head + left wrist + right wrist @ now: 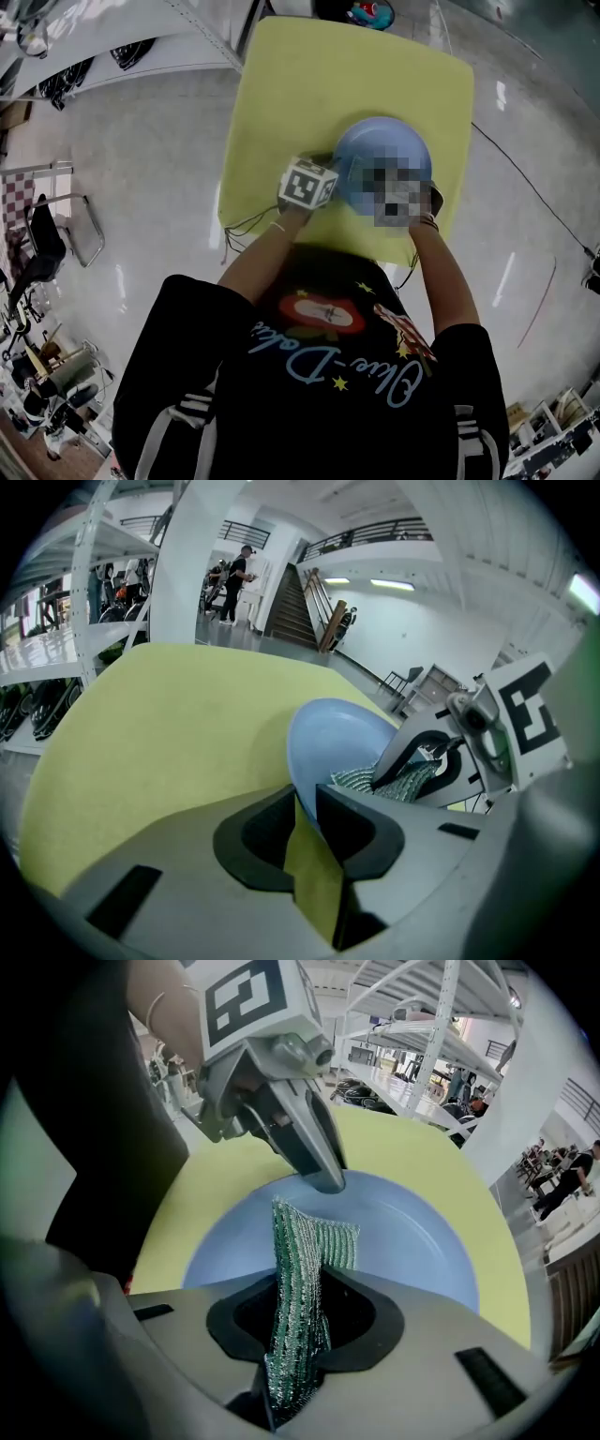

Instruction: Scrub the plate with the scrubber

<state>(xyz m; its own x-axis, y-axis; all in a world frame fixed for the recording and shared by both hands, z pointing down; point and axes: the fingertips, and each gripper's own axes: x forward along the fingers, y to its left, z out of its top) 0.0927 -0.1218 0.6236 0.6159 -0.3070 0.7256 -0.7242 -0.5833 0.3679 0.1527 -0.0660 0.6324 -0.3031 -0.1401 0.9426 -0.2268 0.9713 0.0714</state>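
Yellow table [281,84]: square top, bare apart from the work at the person's near edge.

Blue plate [375,150]: round and shallow, sits on the table near that edge, hollow side up. Whether the pinched side is lifted off the table I cannot tell.

Left gripper [305,803]: jaws clenched on the plate's [333,742] rim, thin edge running between them. From the other side its tips sit on the far rim.

Right gripper [302,1283]: jaws clamped on the green mesh scrubber [309,1232], which stands folded between them. Its free end reaches out over the plate's [412,1241] inside face, touching or just above it. The two grippers are close together across the plate.

Risks, as I judge them:
- The hold is on a thin, smooth rim. Hard sideways scrubbing could twist the plate out of the jaws or make it pivot and skate on the table.
- The scrubber is limp. Pushing it flat may buckle it, so the hard jaw tips rub the plate instead.
- Long strokes toward the held rim could knock the grippers together.
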